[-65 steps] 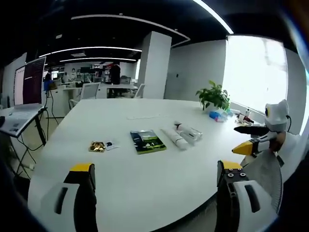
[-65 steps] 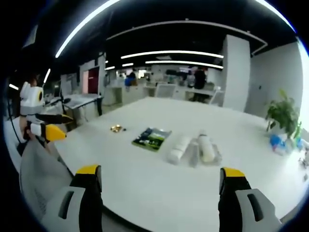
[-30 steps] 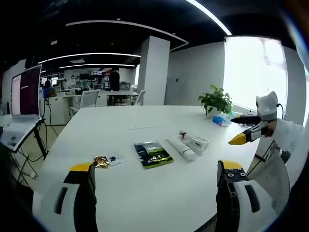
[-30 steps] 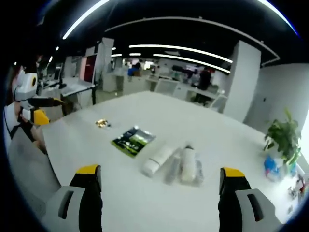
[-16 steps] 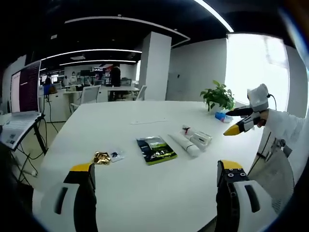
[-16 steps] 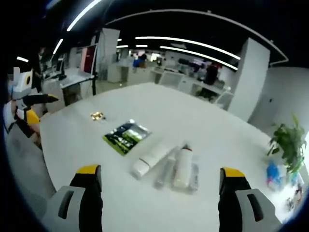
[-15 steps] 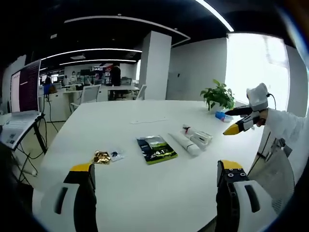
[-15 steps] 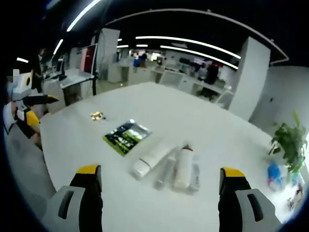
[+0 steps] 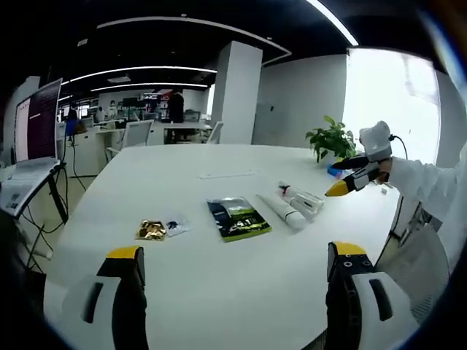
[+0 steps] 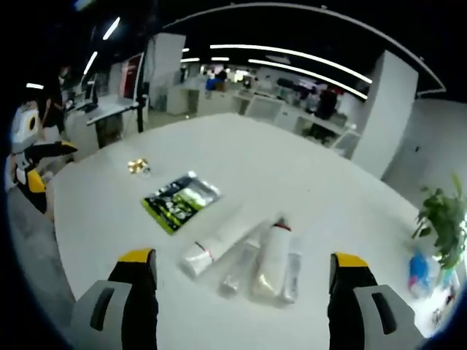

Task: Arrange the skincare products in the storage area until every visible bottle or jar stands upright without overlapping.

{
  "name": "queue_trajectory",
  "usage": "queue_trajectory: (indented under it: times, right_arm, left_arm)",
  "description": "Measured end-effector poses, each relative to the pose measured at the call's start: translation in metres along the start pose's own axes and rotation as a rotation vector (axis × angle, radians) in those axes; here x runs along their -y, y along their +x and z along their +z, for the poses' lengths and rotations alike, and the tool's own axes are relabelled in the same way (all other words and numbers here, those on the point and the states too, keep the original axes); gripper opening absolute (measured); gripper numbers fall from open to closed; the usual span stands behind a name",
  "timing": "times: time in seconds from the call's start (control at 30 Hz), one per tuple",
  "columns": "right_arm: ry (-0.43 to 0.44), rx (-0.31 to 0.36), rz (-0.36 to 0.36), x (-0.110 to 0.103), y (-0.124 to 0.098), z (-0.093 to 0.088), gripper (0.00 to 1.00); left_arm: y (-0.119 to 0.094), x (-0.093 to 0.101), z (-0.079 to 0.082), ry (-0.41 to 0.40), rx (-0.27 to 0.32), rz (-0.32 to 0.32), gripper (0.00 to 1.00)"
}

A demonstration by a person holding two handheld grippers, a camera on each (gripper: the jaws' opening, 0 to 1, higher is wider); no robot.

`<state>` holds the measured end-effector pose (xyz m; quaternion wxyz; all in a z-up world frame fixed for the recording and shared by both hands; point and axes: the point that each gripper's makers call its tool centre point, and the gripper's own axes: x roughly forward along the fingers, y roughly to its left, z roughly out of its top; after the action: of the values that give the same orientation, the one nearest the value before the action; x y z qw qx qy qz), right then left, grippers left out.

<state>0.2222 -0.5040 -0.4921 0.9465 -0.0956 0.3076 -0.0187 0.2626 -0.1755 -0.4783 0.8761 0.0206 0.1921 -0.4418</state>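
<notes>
Nothing is arranged yet: the white tube [image 10: 215,243], the white bottle with red collar [image 10: 271,257] and two clear bottles [image 10: 242,267] lie flat on the white worktop [image 10: 292,182], just ahead between the right gripper [image 10: 237,292]'s fingers. Both the right gripper and the left gripper [image 9: 232,281] have wide, empty fingers; every product must be stood upright.

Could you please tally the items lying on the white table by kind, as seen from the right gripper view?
Skincare tubes and bottles, lying flat: 4
Green packet: 1
Gold wrapper: 1
Small clear packet beside it: 1
Total: 7
</notes>
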Motion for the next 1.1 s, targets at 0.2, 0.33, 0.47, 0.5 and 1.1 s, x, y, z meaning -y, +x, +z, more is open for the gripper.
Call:
queue_trajectory:
  times: [0.2, 0.33, 0.47, 0.5, 1.1]
  right_arm:
    - [-0.005, 0.006, 0.001, 0.009, 0.012, 0.002, 0.88]
    - [-0.024, -0.029, 0.006, 0.012, 0.025, -0.008, 0.84]
    - [-0.022, -0.056, -0.002, 0.021, 0.034, -0.016, 0.80]
    - [-0.015, -0.067, -0.001, 0.023, 0.036, -0.018, 0.78]
    - [-0.012, -0.168, 0.028, 0.031, 0.059, -0.030, 0.40]
  left_arm:
    - [0.001, -0.004, -0.002, -0.012, 0.008, 0.011, 0.98]
    - [0.003, -0.009, -0.004, -0.022, 0.004, 0.026, 0.97]
    - [0.005, -0.009, -0.006, -0.027, 0.007, 0.024, 0.97]
    - [0.005, -0.008, -0.008, -0.041, 0.006, 0.013, 0.97]
    - [0.008, -0.014, -0.012, -0.072, 0.008, 0.017, 0.94]
